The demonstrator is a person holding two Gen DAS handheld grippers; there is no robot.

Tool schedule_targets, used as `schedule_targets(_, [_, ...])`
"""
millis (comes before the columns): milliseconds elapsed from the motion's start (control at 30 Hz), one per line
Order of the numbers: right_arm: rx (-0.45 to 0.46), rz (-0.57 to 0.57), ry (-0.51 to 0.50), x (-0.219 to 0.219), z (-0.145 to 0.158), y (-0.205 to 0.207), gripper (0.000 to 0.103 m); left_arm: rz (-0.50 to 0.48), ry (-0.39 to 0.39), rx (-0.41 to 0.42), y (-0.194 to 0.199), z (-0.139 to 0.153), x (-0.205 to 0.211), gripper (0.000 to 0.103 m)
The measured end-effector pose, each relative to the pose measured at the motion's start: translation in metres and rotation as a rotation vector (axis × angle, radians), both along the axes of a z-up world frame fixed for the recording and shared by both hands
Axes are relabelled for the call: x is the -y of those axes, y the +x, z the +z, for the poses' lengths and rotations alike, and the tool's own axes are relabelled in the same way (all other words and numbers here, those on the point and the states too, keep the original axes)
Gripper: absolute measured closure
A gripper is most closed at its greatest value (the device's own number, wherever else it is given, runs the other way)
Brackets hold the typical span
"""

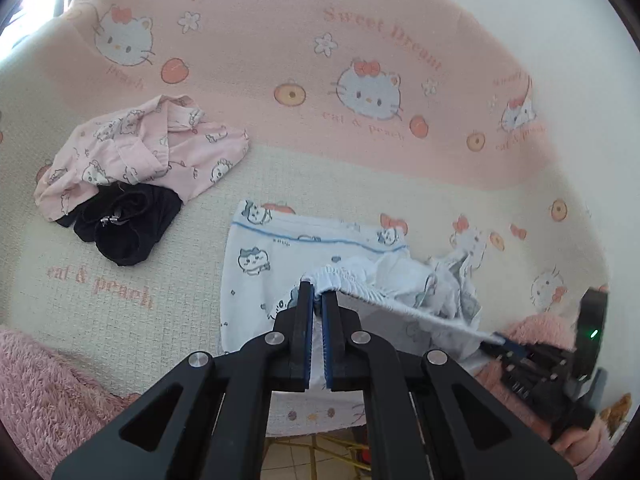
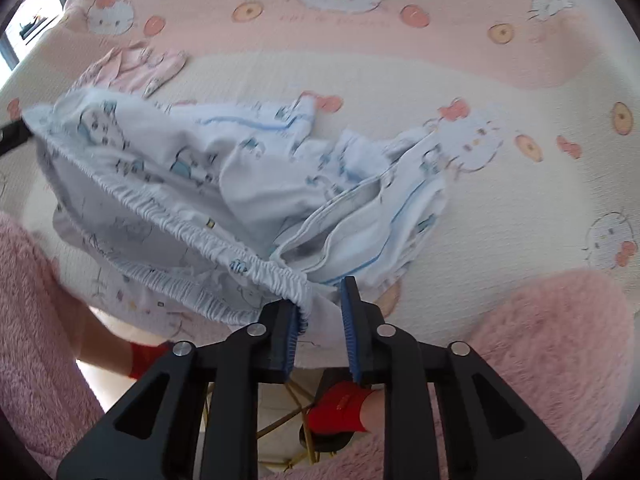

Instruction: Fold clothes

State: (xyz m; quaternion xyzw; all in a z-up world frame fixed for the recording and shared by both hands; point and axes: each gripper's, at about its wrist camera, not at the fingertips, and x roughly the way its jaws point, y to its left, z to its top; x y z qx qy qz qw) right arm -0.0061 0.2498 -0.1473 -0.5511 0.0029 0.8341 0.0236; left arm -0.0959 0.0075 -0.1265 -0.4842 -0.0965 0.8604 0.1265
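White pyjama trousers with blue cartoon print lie partly flat on the bed sheet. My left gripper is shut on one end of their elastic waistband, lifted off the sheet. The waistband runs in a straight line to my right gripper at the right edge. In the right wrist view the trousers hang bunched, and the right gripper has its fingers apart. The waistband's end rests against the left pad, with cloth lying between the fingers. The left gripper holds the far end.
A crumpled pink pyjama top and a black garment lie at the left on the cat-print sheet. Pink fluffy sleeves flank both grippers. The bed's front edge is just below the grippers, with floor and red-socked feet beneath.
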Motion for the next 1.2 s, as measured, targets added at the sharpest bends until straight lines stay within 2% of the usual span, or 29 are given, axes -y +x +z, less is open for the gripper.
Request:
schedule_targets(33, [-0.017, -0.018, -0.010, -0.001, 0.010, -0.006, 0.089, -0.024, -0.006, 0.031, -0.001, -0.008, -0.004, 0.098])
schedule_targets(100, [-0.051, -0.031, -0.056, -0.007, 0.031, -0.012, 0.093, -0.067, 0.035, 0.074, -0.001, -0.018, -0.010, 0.098])
schedule_targets(167, [-0.094, -0.031, -0.083, -0.009, 0.049, -0.017, 0.093, -0.103, 0.046, 0.107, -0.004, -0.027, -0.019, 0.093])
schedule_targets(200, [-0.117, -0.030, -0.087, -0.008, 0.056, -0.021, 0.093, -0.122, 0.039, 0.123, -0.007, -0.032, -0.025, 0.080])
schedule_targets(233, [-0.136, -0.033, -0.082, -0.010, 0.061, -0.025, 0.093, -0.137, 0.021, 0.130, -0.008, -0.038, -0.031, 0.061])
schedule_targets(267, [-0.154, -0.035, -0.078, -0.011, 0.066, -0.028, 0.093, -0.151, 0.002, 0.136, -0.008, -0.043, -0.037, 0.055])
schedule_targets(300, [-0.166, -0.034, -0.080, -0.009, 0.071, -0.031, 0.093, -0.165, -0.017, 0.143, -0.009, -0.048, -0.043, 0.055])
schedule_targets(433, [-0.224, -0.060, -0.121, -0.017, 0.092, -0.019, 0.093, -0.214, -0.082, 0.150, -0.007, -0.063, -0.065, 0.055])
schedule_targets(467, [-0.236, -0.054, -0.129, -0.018, 0.097, -0.014, 0.093, -0.220, -0.098, 0.119, -0.005, -0.060, -0.070, 0.055])
schedule_targets(500, [-0.247, -0.050, -0.138, -0.019, 0.102, -0.010, 0.093, -0.226, -0.114, 0.087, -0.003, -0.058, -0.074, 0.064])
schedule_targets(533, [-0.252, -0.049, -0.149, -0.020, 0.105, -0.006, 0.093, -0.247, -0.140, 0.058, -0.003, -0.053, -0.079, 0.098])
schedule_targets(667, [-0.257, -0.029, -0.138, -0.026, 0.122, -0.007, 0.093, -0.230, -0.083, -0.119, -0.022, 0.037, -0.070, 0.100])
schedule_targets(700, [-0.281, -0.023, -0.123, -0.030, 0.135, -0.011, 0.093, -0.225, -0.069, -0.164, -0.027, 0.060, -0.067, 0.100])
schedule_targets(900, [-0.493, 0.006, -0.063, -0.045, 0.244, -0.025, 0.093, -0.293, 0.006, -0.308, -0.021, 0.152, -0.066, 0.100])
schedule_targets(1000, [-0.548, 0.003, 0.007, -0.041, 0.277, -0.024, 0.090, -0.327, 0.043, -0.380, -0.018, 0.199, -0.065, 0.100])
schedule_targets(1067, [-0.536, 0.003, 0.019, -0.037, 0.274, -0.025, 0.085, -0.349, 0.068, -0.427, -0.016, 0.230, -0.065, 0.100])
schedule_targets(1100, [-0.503, 0.013, -0.008, -0.035, 0.263, -0.028, 0.084, -0.361, 0.081, -0.451, -0.015, 0.245, -0.064, 0.100])
schedule_targets(1133, [-0.453, 0.023, -0.062, -0.033, 0.247, -0.032, 0.084, -0.372, 0.093, -0.475, -0.014, 0.260, -0.064, 0.100])
schedule_targets(1200, [-0.339, 0.055, -0.210, -0.027, 0.211, -0.042, 0.084, -0.400, 0.081, -0.449, -0.016, 0.254, -0.073, 0.100])
